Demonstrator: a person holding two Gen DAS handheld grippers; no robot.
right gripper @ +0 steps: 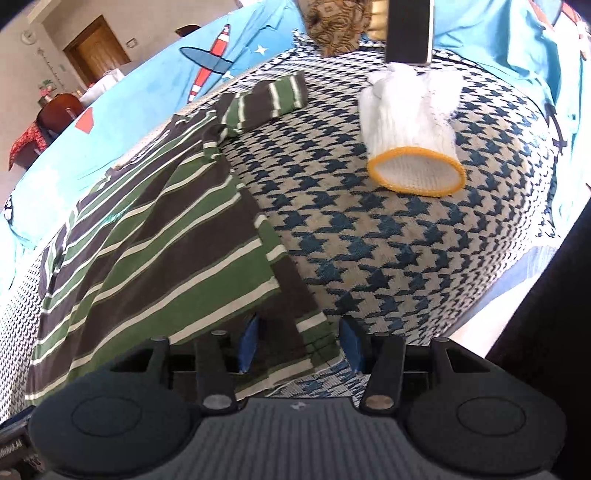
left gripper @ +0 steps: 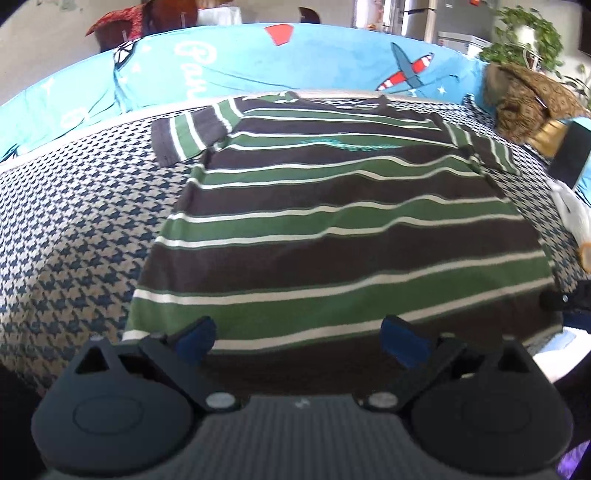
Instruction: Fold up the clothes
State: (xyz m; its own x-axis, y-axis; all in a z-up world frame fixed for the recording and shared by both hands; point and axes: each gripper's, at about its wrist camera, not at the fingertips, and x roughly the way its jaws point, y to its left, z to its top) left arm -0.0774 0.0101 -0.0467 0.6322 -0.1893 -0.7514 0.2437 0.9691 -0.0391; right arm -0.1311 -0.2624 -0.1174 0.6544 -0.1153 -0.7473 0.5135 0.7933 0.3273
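While the striped shirt [left gripper: 332,221] lies spread flat, front up, on the houndstooth cloth [left gripper: 74,229], collar at the far side and hem nearest both cams, both short sleeves stick out to the sides. Stripes: brown, green, thin white. Left gripper [left gripper: 299,338] sits over the hem, approx mid-width, fingers [left gripper: 195,334] wide apart, nothing between them. Right gripper [right gripper: 301,343] is at the shirt's near right corner; fingers apart w/ the hem corner lying between the blue pads [right gripper: 251,341], not pinched. A white knit glove [right gripper: 410,147] w/ orange cuff lies on the cloth right of the shirt, well apart from it; a dark phone-like slab [right gripper: 408,29] touches its far end. Beyond: light-blue sheet [left gripper: 295,62] w/ airplane print, brown patterned fabric heap [left gripper: 524,99], potted plant [left gripper: 524,33].
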